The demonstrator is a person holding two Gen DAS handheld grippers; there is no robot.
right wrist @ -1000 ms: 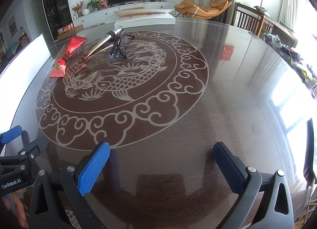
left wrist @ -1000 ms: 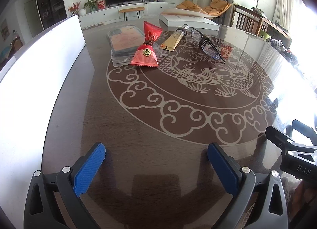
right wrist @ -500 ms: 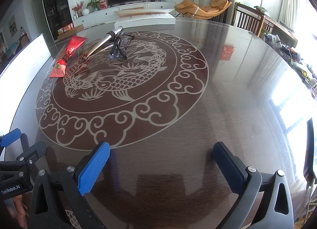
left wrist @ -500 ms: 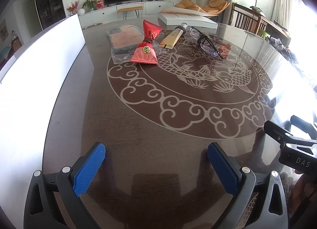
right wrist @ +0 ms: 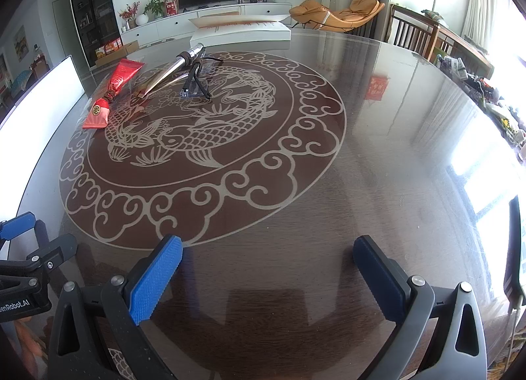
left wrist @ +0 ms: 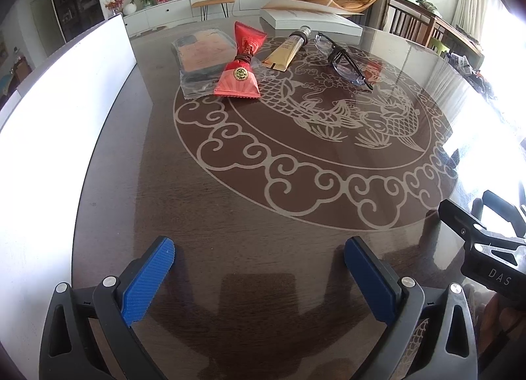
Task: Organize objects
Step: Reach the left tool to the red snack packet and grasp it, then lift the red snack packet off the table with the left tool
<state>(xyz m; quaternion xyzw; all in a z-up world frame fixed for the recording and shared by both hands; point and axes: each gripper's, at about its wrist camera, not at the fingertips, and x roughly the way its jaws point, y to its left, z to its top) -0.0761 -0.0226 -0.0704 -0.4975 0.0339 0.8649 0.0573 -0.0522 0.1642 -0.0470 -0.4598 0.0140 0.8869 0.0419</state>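
On the far side of the round dark table (left wrist: 230, 222) lie a clear-wrapped flat packet (left wrist: 202, 57), a red snack pouch (left wrist: 241, 67) tied at its waist, a gold tube (left wrist: 287, 49) and dark-framed glasses (left wrist: 345, 61). The right wrist view shows the red pouch (right wrist: 110, 97), the tube (right wrist: 174, 69) and the glasses (right wrist: 197, 79) at the far left. My left gripper (left wrist: 259, 268) hangs open over the near edge, holding nothing. My right gripper (right wrist: 268, 263) is open too, well short of the objects.
A tall white panel (left wrist: 56, 123) stands along the table's left side. A large white book (left wrist: 309, 19) lies at the far edge. Wooden chairs (right wrist: 414, 34) and a cluttered side table stand to the right. The middle of the table holds only its koi pattern.
The left gripper has shifted slightly toward the objects, which now sit a little lower and larger in its view. The right gripper has barely moved.
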